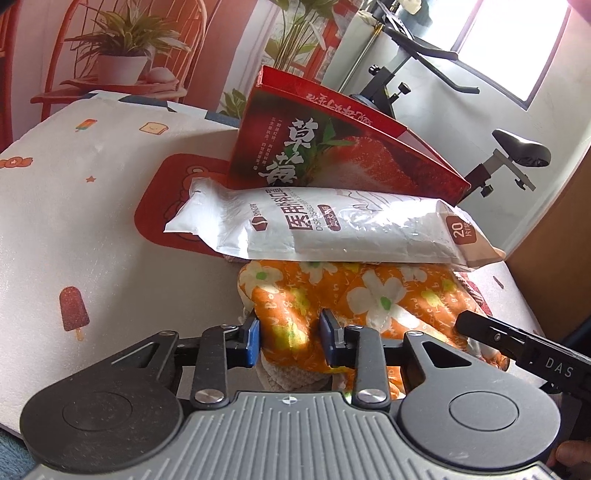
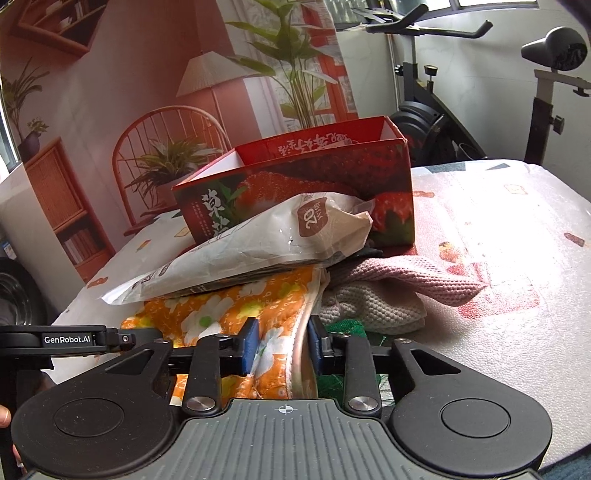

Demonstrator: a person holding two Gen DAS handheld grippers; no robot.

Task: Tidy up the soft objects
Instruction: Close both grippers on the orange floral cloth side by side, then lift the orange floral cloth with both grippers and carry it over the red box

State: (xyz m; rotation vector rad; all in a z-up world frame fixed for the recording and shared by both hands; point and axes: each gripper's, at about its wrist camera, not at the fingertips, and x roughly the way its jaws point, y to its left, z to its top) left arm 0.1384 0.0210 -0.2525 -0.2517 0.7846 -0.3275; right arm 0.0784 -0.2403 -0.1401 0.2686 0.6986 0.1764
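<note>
"20" on white packet (image 1: 332, 229), "GenRobot.AI" on left hand-held gripper (image 2: 66, 339)

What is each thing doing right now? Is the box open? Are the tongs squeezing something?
Box: open, tilted.
Mask bag: lying on the orange cloth, leaning against the box.
Orange cloth: bunched, pinched by both tongs.
Left tongs: shut on the cloth.
Right tongs: shut on the cloth.

We see: printed backdrop (image 2: 110, 92) of chair, lamp, plants, upper left | exercise bike (image 2: 480, 92) upper right | bright window (image 1: 513, 33) top right
</note>
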